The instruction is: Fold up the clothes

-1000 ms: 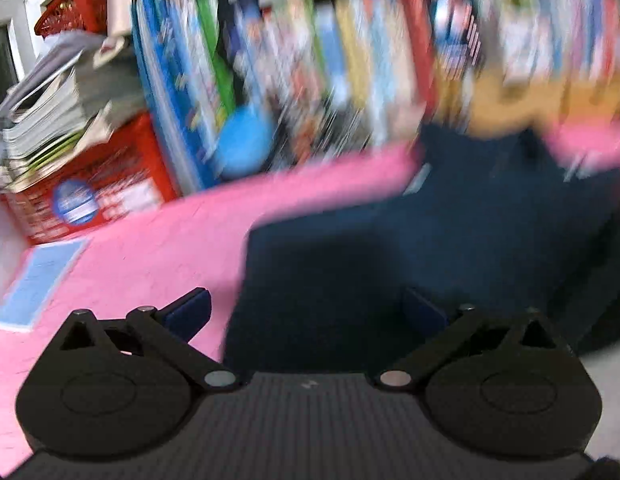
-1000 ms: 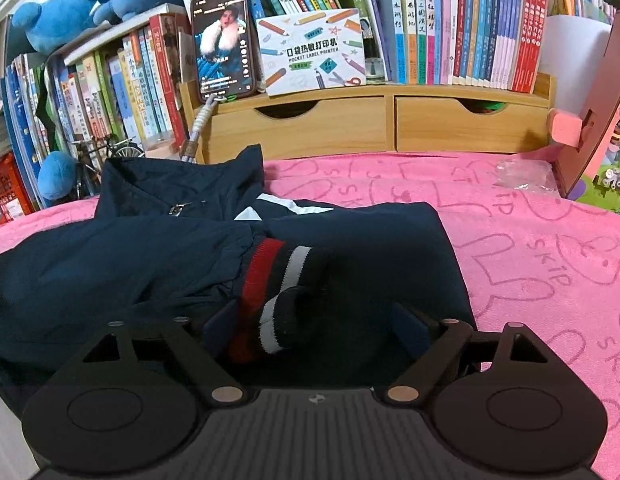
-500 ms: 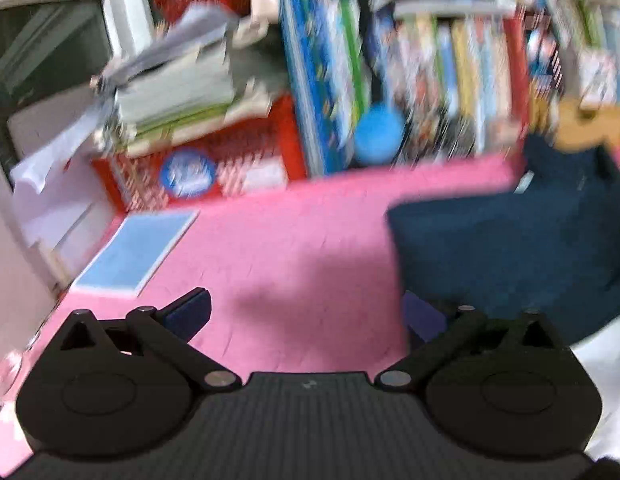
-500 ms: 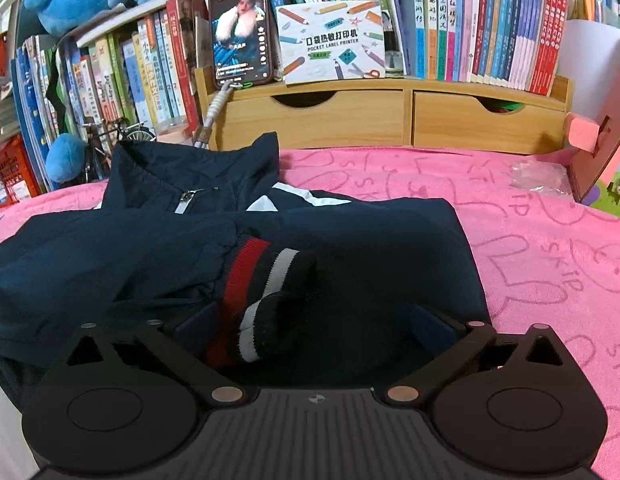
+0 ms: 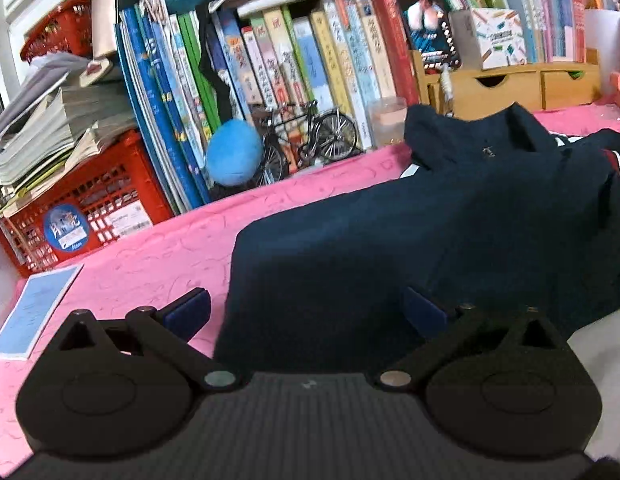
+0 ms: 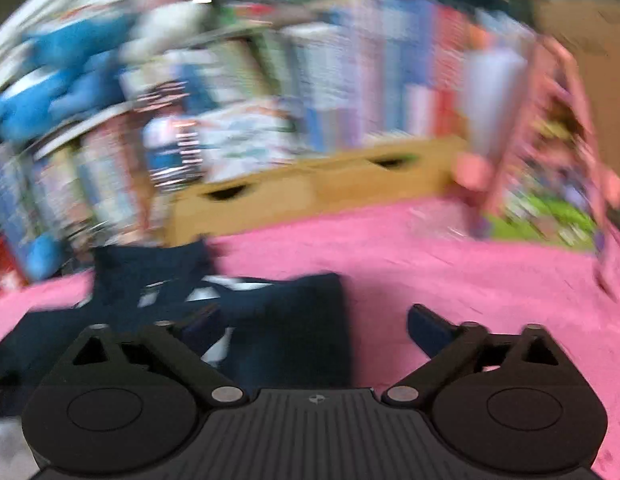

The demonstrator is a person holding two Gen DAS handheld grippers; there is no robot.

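A navy jacket (image 5: pixel 430 220) lies partly folded on the pink cloth (image 5: pixel 158 256), collar toward the bookshelf, with a red and white striped cuff (image 5: pixel 614 160) on top at the right. My left gripper (image 5: pixel 306 312) is open and empty, low over the jacket's left front corner. In the blurred right wrist view the jacket (image 6: pixel 286 320) lies under and left of my right gripper (image 6: pixel 314 320), which is open and empty above the jacket's right edge.
Books (image 5: pixel 310 60), a red crate (image 5: pixel 82 208), a blue plush ball (image 5: pixel 234 152) and a model bicycle (image 5: pixel 306 140) line the back. A wooden drawer unit (image 5: pixel 510 88) stands behind the jacket. A blue card (image 5: pixel 34 312) lies at the left. A pink stand (image 6: pixel 550 140) is at the right.
The left gripper swung left, then back over the jacket's left corner. The right gripper lifted off the striped cuff and moved right, its view now blurred.
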